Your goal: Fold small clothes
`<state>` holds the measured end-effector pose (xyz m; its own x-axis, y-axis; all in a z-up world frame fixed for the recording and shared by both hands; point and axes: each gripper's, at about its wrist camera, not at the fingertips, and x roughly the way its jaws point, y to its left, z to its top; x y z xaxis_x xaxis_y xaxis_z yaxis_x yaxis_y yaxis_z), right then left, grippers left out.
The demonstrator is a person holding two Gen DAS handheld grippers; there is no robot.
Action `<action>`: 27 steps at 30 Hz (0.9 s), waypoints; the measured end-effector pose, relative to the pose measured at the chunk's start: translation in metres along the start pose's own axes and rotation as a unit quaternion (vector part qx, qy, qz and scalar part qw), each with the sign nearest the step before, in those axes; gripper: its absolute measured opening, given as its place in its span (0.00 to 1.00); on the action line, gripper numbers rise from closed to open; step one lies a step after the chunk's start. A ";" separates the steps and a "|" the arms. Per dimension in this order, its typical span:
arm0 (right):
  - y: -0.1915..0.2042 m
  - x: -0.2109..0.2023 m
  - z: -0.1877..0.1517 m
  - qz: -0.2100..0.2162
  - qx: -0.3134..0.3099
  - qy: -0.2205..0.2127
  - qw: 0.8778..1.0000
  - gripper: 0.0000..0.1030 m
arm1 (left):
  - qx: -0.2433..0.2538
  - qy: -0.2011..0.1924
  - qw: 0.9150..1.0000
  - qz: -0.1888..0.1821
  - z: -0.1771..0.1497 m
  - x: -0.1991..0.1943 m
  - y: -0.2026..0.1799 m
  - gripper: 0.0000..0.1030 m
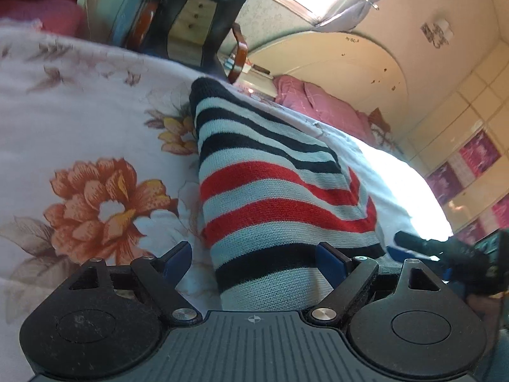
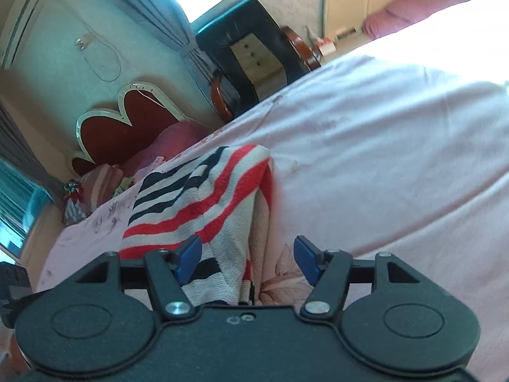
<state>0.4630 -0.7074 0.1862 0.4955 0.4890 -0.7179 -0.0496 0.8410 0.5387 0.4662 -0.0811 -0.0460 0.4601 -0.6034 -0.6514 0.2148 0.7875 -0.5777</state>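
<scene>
On the floral bedsheet [image 1: 95, 121], striped knit garment [image 1: 270, 197] lies between both wide, empty claws; chair [image 1: 197, 16] behind.

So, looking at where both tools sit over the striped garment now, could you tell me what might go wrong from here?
1. The striped garment is already folded, with a loose flap along its edge; either open tool closing low could drag that layer and undo the fold.
2. The left tool and right tool both straddle it, so a pinch might also catch the floral bedsheet underneath.
</scene>
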 end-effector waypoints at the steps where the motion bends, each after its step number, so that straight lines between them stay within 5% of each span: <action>1: -0.008 0.003 0.001 0.013 0.014 0.013 1.000 0.69 | -0.028 0.009 0.999 -0.022 0.000 0.003 0.008 0.81; 8: -0.041 0.022 0.006 0.094 0.085 0.082 0.989 0.76 | -0.072 0.029 0.995 -0.059 -0.004 0.022 0.022 0.81; 15: -0.026 0.039 0.016 0.105 0.062 0.130 0.984 0.75 | -0.059 0.037 0.996 -0.060 0.003 0.037 0.015 0.81; 19: -0.025 0.050 0.019 0.126 0.067 0.150 0.978 0.60 | -0.060 0.038 0.995 -0.064 0.010 0.043 0.015 0.81; 27: -0.018 0.063 0.015 0.165 0.059 0.152 0.973 0.55 | -0.056 0.035 0.996 -0.063 0.012 0.042 0.017 0.77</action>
<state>0.5081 -0.6951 0.1376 0.1889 0.7886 -0.5852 -0.0543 0.6034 0.7956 0.4991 -0.0918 -0.0774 0.3732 -0.7066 -0.6012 0.1679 0.6888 -0.7053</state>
